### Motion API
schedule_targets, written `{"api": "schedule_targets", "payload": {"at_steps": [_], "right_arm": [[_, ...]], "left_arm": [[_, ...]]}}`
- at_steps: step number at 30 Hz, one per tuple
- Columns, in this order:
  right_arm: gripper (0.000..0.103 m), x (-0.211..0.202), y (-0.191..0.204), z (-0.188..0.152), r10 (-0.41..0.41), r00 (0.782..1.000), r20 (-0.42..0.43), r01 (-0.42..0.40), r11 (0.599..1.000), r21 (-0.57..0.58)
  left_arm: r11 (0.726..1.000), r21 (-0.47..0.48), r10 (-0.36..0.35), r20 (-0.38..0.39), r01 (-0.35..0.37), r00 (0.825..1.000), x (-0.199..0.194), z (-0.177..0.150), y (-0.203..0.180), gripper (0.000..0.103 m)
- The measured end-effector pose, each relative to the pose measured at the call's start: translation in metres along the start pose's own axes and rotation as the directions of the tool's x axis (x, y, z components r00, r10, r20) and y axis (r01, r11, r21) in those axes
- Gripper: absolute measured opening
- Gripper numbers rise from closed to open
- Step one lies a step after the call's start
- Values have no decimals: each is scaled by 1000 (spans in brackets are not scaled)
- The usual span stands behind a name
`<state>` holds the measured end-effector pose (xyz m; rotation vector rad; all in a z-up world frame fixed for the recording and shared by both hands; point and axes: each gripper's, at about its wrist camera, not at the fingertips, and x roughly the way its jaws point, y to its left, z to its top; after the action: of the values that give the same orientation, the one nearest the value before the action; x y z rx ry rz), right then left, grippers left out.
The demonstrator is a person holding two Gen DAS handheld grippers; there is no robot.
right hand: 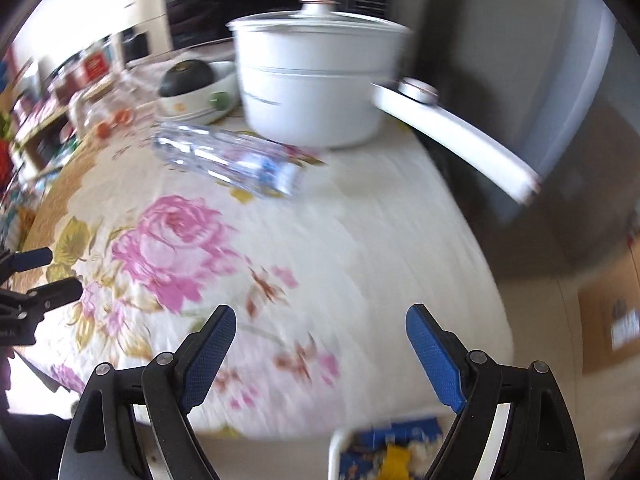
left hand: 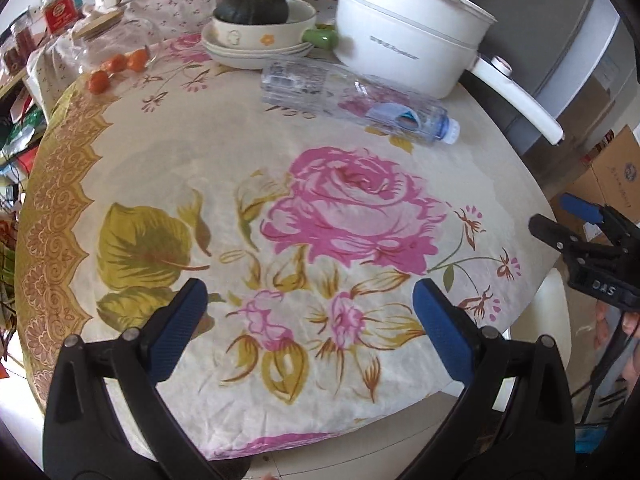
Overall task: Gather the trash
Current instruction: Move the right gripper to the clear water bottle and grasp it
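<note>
Both grippers, left gripper point(left hand: 310, 312) & right gripper point(right hand: 320, 336), gape empty; bottle point(right hand: 228, 162) blurred.

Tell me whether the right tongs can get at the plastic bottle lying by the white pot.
Probably yes. The right tongs stand open and empty, with only bare tablecloth between them and the bottle, though the pot crowds its far side.

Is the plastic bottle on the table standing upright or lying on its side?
Lying on its side. The plastic bottle rests lengthwise on the floral tablecloth, its cap pointing right, just in front of the white pot.
</note>
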<state>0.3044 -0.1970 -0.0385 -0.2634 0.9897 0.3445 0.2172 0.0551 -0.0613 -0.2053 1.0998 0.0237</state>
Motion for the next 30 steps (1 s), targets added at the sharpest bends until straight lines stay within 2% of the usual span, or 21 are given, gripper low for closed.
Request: {"api": "schedule_targets", "payload": {"at_steps": [3, 7, 12, 17, 19, 21, 22, 24, 30], "right_arm": [[89, 28, 22, 29, 17, 1000, 6, -17, 996, -85], [89, 61, 49, 70, 51, 999, 19, -46, 976, -213], [89, 100, 67, 96, 38, 999, -10, -39, 949, -313], [90, 121, 79, 101, -25, 999, -29, 11, 909, -417], [90, 118, 86, 96, 25, 996, -90, -63, 896, -440], [85, 111, 95, 86, 120, 974, -190, -197, 864, -463], [85, 108, 101, 82, 123, 972, -198, -205, 856, -476], [87, 103, 109, 80, 87, 982, -170, -162, 853, -496], [87, 108, 135, 98, 76, 985, -155, -141, 872, -468]], "left_arm": [[997, -70, -26, 2, 26, 1000, -5, 3, 19, 102], [995, -96, -6, 31, 8, 1000, -15, 7, 35, 102], [991, -133, 5, 21, -2, 1000, -13, 8, 52, 102], [991, -130, 19, 4, -18, 1000, -9, 6, 60, 102], [991, -131, 20, 3, -19, 1000, -10, 5, 63, 102], [991, -136, 16, 4, -15, 1000, -12, 4, 66, 102], [990, -137, 14, 4, -13, 1000, -13, 3, 68, 102], [990, -139, 11, 3, -10, 1000, -14, 2, 70, 102], [987, -159, -2, 20, 5, 1000, -20, 1, 76, 102]]}}
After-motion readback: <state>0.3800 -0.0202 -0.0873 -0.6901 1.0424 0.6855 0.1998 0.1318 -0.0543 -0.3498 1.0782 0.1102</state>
